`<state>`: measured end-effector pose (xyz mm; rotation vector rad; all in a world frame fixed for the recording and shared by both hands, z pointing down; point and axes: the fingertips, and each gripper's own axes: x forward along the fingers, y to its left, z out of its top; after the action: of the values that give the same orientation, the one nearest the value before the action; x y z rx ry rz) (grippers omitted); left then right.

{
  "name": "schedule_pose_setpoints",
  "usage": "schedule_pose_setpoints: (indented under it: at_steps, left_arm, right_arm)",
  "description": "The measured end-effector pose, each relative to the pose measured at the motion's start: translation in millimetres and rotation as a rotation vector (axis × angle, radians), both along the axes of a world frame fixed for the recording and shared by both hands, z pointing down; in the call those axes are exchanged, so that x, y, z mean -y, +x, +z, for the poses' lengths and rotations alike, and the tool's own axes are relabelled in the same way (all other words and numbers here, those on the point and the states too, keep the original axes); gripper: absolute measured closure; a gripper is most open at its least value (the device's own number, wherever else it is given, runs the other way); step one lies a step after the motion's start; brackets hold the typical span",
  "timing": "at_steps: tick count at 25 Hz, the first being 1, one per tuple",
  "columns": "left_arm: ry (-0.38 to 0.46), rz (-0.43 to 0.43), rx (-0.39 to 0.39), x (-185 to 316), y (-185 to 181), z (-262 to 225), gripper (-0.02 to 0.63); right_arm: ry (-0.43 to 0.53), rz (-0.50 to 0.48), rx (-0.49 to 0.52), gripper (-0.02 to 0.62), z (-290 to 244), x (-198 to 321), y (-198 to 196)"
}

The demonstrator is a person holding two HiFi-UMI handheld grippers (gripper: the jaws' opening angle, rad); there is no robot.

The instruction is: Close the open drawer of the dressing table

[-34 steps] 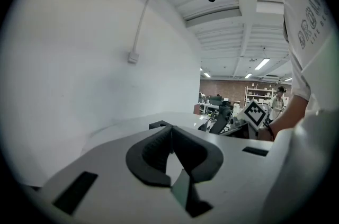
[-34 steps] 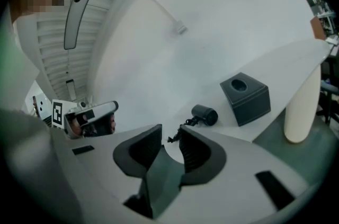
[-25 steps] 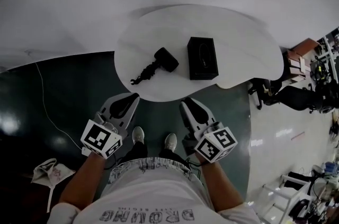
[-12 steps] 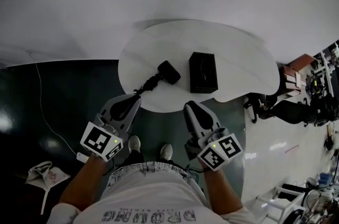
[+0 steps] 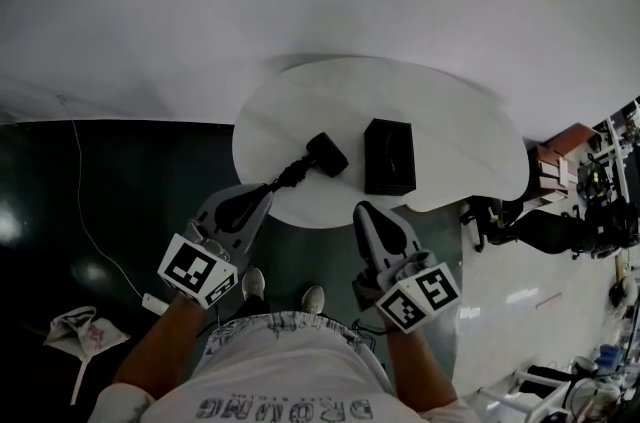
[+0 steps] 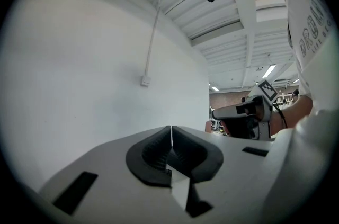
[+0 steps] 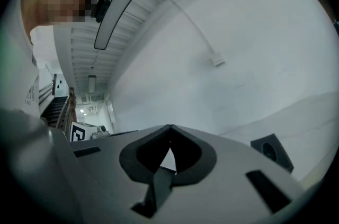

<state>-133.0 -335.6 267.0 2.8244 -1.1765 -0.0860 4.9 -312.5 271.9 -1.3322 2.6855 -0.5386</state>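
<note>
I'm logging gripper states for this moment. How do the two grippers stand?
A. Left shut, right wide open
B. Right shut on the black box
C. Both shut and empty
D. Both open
C: each gripper's own view shows the left gripper and the right gripper with jaws together and nothing between them.

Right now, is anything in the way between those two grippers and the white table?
Nothing visible. The left gripper and right gripper, both shut and empty, are at the near edge of the table; no drawer shows from above.
</note>
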Motion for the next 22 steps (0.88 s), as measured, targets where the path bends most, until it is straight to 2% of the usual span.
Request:
schedule_pose_setpoints:
  at_steps: [12,22]
  left_arm:
    - [-0.005,-0.007,-0.009,-0.9,-3.9,0.0,0.584]
    - [-0.013,-0.011,0.004,-5.2,-1.9,1.6,0.584]
  right_arm:
    - [0.019,-0.033,-0.018,0.588,-4.1,1.3,-10.7]
    - [-0.014,-0.038,-0.019,0.588,7.8,-2.3,-9.4]
